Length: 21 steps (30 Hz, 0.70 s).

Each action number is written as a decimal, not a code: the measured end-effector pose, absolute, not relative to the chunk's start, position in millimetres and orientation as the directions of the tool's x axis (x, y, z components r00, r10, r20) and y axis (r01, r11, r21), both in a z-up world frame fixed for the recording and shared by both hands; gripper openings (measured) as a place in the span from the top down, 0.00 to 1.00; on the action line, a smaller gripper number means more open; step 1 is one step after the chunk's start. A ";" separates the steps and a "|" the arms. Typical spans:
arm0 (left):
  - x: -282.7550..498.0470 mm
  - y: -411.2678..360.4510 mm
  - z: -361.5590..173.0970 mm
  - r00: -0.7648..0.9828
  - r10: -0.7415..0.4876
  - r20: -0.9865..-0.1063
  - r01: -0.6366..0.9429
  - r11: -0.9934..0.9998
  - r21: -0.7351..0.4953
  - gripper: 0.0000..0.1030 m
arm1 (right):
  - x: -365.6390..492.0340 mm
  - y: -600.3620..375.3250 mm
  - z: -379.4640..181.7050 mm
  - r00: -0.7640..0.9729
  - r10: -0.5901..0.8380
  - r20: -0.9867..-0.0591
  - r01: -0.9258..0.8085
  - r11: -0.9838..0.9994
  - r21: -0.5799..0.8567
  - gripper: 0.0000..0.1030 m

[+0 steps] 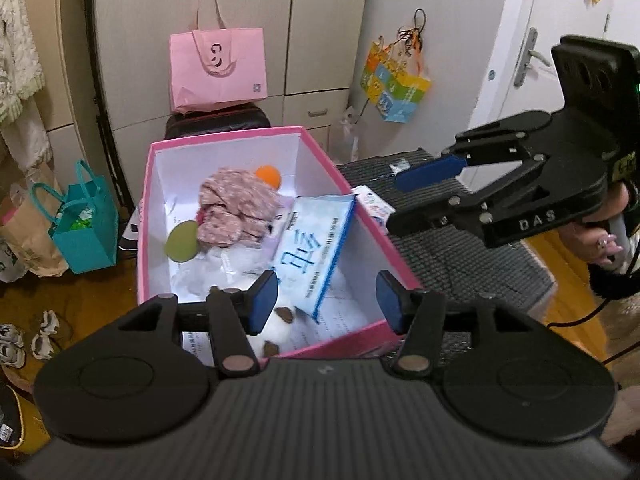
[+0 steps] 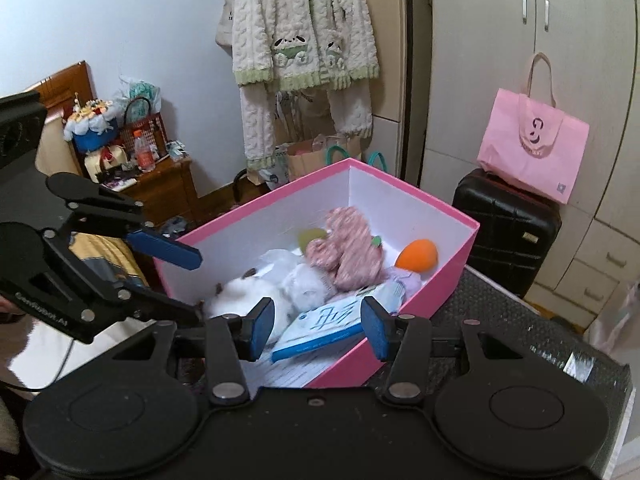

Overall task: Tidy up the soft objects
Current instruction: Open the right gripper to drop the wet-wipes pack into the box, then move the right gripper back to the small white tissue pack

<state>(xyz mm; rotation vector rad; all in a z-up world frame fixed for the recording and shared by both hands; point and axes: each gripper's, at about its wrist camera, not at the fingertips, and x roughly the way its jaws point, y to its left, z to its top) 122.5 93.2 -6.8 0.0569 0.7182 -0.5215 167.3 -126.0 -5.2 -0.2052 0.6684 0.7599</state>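
Observation:
A pink box (image 1: 224, 142) with white walls stands on a dark grey textured top (image 1: 460, 252). Inside lie a pink knitted cloth (image 1: 236, 208), an orange ball (image 1: 269, 176), a green round pad (image 1: 182, 240), a blue-and-white tissue pack (image 1: 316, 248) and a white plush toy (image 2: 256, 296). My left gripper (image 1: 326, 300) hovers over the box's near end, open, with nothing held between its blue pads. My right gripper (image 2: 318, 328) hangs over the other near corner, open as well and holding nothing. Each gripper shows in the other's view, jaws apart: the right gripper (image 1: 394, 202), the left gripper (image 2: 199, 288).
A small tissue packet (image 1: 372, 200) lies on the grey top beside the box. Behind it a pink tote (image 1: 218, 68) sits on a black suitcase (image 2: 508, 224). A teal bag (image 1: 86, 220) and shoes (image 1: 44, 334) are on the floor. A fleece garment (image 2: 304, 40) hangs by a wooden nightstand (image 2: 164, 188).

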 end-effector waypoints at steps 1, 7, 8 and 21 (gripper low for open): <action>120.0 92.2 -4.0 0.626 -0.445 -0.641 0.482 0.866 -0.131 0.48 | 162.6 -128.3 -3.3 0.526 0.575 -0.627 -0.697 0.714 0.070 0.47; 101.0 77.5 10.7 0.601 -0.466 -0.649 0.525 0.843 -0.118 0.46 | 131.1 -144.0 9.4 0.515 0.595 -0.617 -0.701 0.707 0.096 0.47; 97.9 75.4 13.0 0.599 -0.469 -0.649 0.533 0.839 -0.114 0.46 | 126.1 -147.5 11.7 0.516 0.596 -0.615 -0.700 0.707 0.098 0.47; 66.9 17.0 33.7 0.593 -0.535 -0.602 0.632 0.772 -0.063 0.42 | 78.6 -212.7 21.6 0.636 0.554 -0.538 -0.629 0.776 0.055 0.47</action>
